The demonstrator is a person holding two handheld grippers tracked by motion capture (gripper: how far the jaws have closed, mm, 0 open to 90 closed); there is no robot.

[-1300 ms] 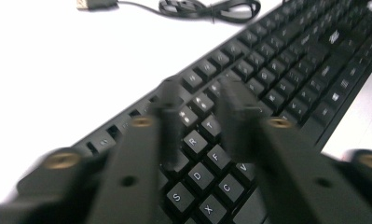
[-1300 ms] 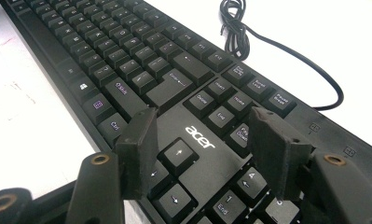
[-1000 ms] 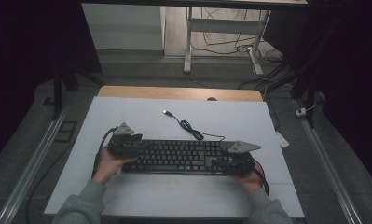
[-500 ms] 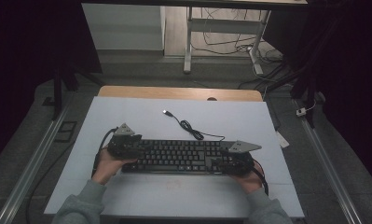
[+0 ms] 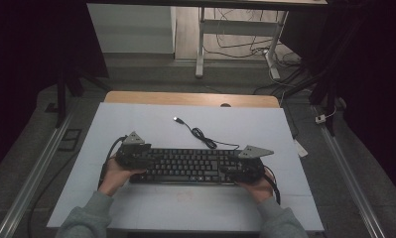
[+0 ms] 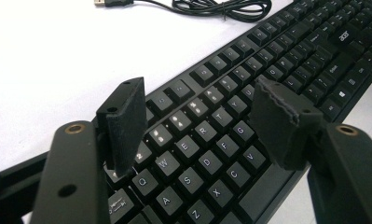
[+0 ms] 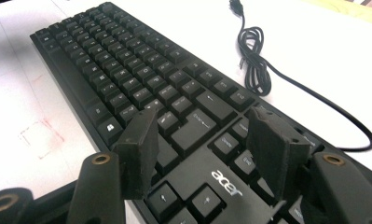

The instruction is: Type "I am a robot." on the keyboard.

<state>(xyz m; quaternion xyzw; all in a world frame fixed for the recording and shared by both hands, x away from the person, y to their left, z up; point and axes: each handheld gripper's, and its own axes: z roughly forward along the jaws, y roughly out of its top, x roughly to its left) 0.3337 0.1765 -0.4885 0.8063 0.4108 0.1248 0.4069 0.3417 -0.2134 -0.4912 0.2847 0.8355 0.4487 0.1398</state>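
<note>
A black Acer keyboard [image 5: 190,166] lies across the white mat, and its cable [image 5: 200,135] runs back to a loose USB plug [image 5: 176,119]. My left gripper [image 5: 150,158] is at the keyboard's left end. In the left gripper view the left gripper [image 6: 197,93] hovers over the Q-W-E-R keys [image 6: 207,149]; its jaws have just been opening, and they press on nothing. My right gripper [image 5: 226,171] is at the right end. In the right gripper view it [image 7: 203,116] stands open above the Enter key and the arrow keys [image 7: 193,135], clear of them.
The white mat [image 5: 136,124] covers a wooden table whose far edge [image 5: 185,98] shows. The coiled cable [image 7: 256,70] lies behind the keyboard. A faint red mark [image 7: 39,133] is on the mat in front of it. Desk legs and floor cables stand beyond the table.
</note>
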